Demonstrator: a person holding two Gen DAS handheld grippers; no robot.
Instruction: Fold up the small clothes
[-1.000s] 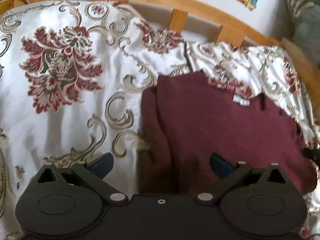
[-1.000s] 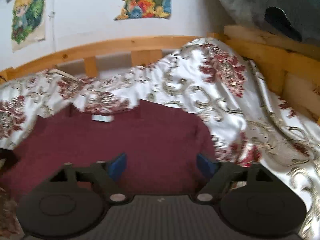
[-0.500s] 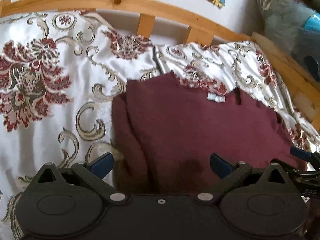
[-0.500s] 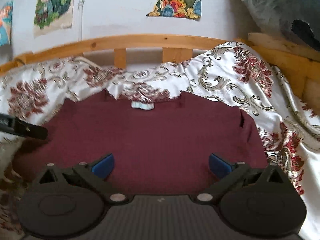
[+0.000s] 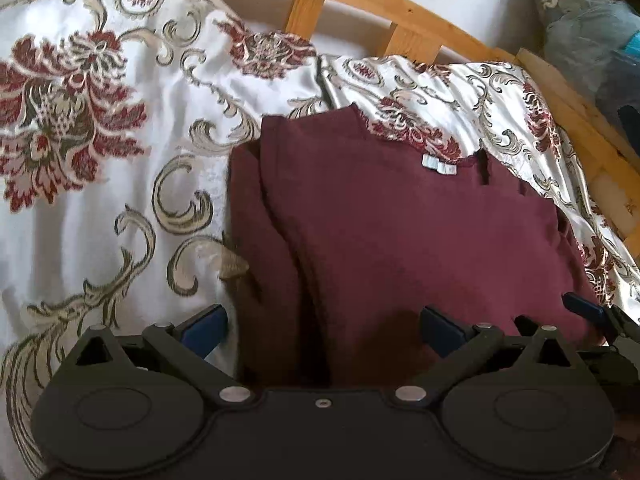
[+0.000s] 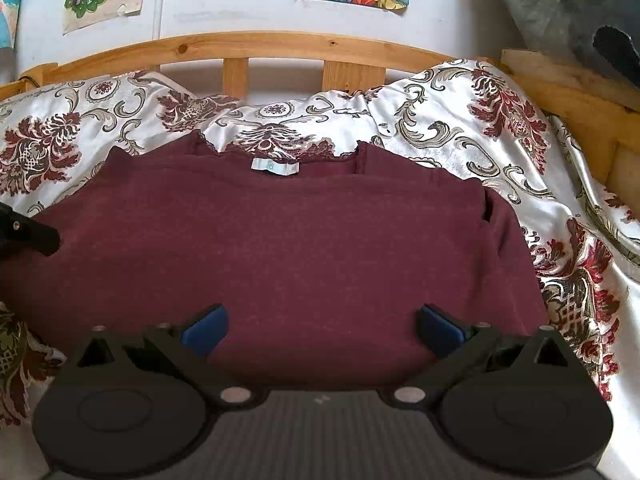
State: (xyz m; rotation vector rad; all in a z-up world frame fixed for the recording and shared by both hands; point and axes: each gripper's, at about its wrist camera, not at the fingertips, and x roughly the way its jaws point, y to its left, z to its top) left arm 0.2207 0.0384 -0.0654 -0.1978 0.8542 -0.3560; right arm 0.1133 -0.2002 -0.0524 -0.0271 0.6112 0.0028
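Flowery bedspread [image 6: 460, 152] covers the bed, and a dark red top [image 6: 280, 240] lies flat on it. Left gripper [image 5: 322, 324] and right gripper [image 6: 320, 324] are both spread wide, holding nothing.

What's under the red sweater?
The red sweater lies flat on a shiny flowered bedspread, which shows all around it. The part of the bedspread right beneath is covered, so anything else hidden there can't be seen.

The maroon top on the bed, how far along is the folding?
Partly done: the maroon top lies flat on the floral bedspread, its sides already tucked in, label showing. Nothing is in hand; the left hand-held gripper and right hand-held gripper are both open above it. The bottom-to-collar fold looks left.
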